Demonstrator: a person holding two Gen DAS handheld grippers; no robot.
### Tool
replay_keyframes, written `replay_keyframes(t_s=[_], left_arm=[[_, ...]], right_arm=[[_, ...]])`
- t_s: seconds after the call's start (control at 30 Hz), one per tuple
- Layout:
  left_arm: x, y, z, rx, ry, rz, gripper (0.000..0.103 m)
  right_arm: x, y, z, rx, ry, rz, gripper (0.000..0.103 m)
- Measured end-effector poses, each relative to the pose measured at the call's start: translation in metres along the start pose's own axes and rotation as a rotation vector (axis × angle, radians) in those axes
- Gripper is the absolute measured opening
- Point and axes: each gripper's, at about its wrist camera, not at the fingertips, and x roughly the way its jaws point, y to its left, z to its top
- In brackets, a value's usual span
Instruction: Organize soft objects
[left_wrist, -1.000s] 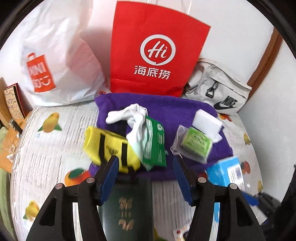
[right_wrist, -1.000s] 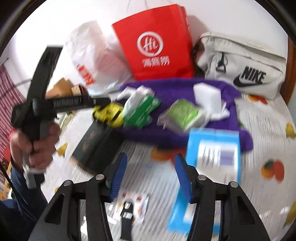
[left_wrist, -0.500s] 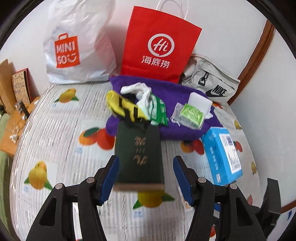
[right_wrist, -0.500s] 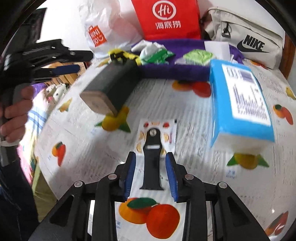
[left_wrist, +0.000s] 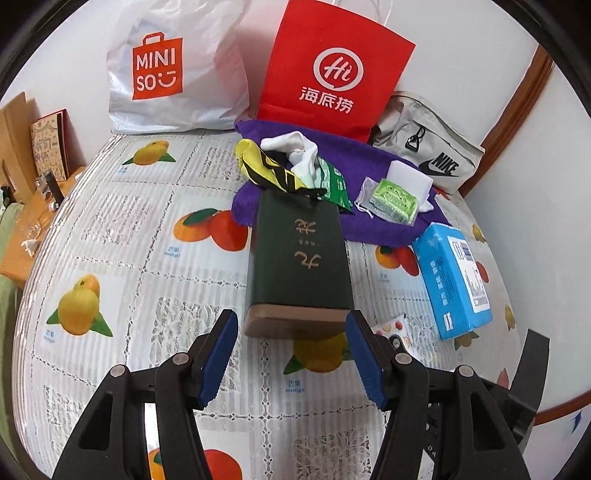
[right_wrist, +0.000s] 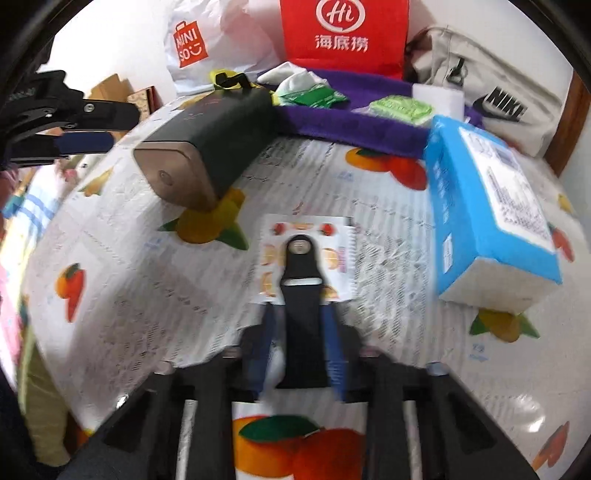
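Note:
A purple towel (left_wrist: 369, 162) lies at the back of the table with a yellow-black sock (left_wrist: 269, 170), a white sock (left_wrist: 299, 151), a green packet (left_wrist: 332, 181), a green pouch (left_wrist: 393, 195) and a white sponge (left_wrist: 408, 177) on it. My left gripper (left_wrist: 291, 354) is open, just short of a dark green box (left_wrist: 299, 258). My right gripper (right_wrist: 301, 350) is shut on a black strap (right_wrist: 303, 295) that lies over a small fruit-print sachet (right_wrist: 343, 254). The towel (right_wrist: 351, 122) and the green box (right_wrist: 214, 140) also show in the right wrist view.
A blue tissue pack (left_wrist: 454, 280) lies right of the box. A red paper bag (left_wrist: 332, 70), a white Miniso bag (left_wrist: 173, 70) and a grey Nike bag (left_wrist: 432, 144) stand against the back wall. A wooden shelf (left_wrist: 26, 229) is at the left edge.
My left gripper has pulled back from the pile and stays open. My right gripper moved down to the black strap and closed on it.

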Motion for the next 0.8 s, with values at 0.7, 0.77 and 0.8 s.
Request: replay_keyframes(t_s=[0.7, 0.77, 0.8], left_arm=[[0.030, -0.050, -0.056, 0.068, 0.085, -0.040, 0.059], [0.039, -0.060, -0.061, 0.079, 0.103, -0.048, 0.059], [0.044, -0.065, -0.063, 0.085, 0.112, -0.052, 0.060]], right_arm=[[-0.062, -0.056, -0.031, 0.105, -0.107, 0.038, 0.020], [-0.066, -0.065, -0.037, 0.113, -0.114, 0.035, 0.020], [-0.067, -0.070, -0.040, 0.123, -0.117, 0.031, 0.020]])
